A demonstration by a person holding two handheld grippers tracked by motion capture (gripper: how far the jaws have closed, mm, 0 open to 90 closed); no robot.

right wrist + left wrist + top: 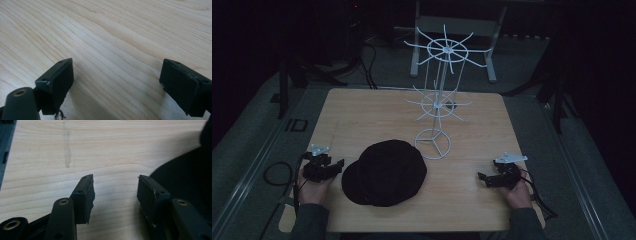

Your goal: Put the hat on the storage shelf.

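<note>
Black cap (384, 172) lying crown-up on wooden bench (362, 110), near front edge, left of centre. White wire rack (439, 100) standing upright just behind and to the right of cap, base ring (433, 143) close to cap's rear edge, whether touching cannot be told. Rack arms bare, nothing hung.

Left claw (337, 164) resting just beside cap's left side, jaws spread wide, nothing between them. Left claw (115, 192) in the left gripper view: bare wood in the gap, cap (185, 185) fabric dark just beside the right-hand jaw. Right claw (483, 177) well apart from cap, on right side of bench, also spread, empty. Right claw (116, 82) in the right gripper view: plain wood grain between pads.

Handling judgement: soft cloth, light, floppy; likely to sag and fold once lifted. Not fragile, not slippery; fabric should catch well on rubber pads. Brim probably the stiffest part, though which way it faces is hard to read in the dark high view. Best hold likely a pinch on the lower edge or brim, nearest the left claw, one jaw slid under the rim. Crown pinch likely to bunch fabric only. Second claw useful on the opposite edge to keep the opening wide if hanging on a rack arm. Thin wire rack light, could tip if nudged.
</note>
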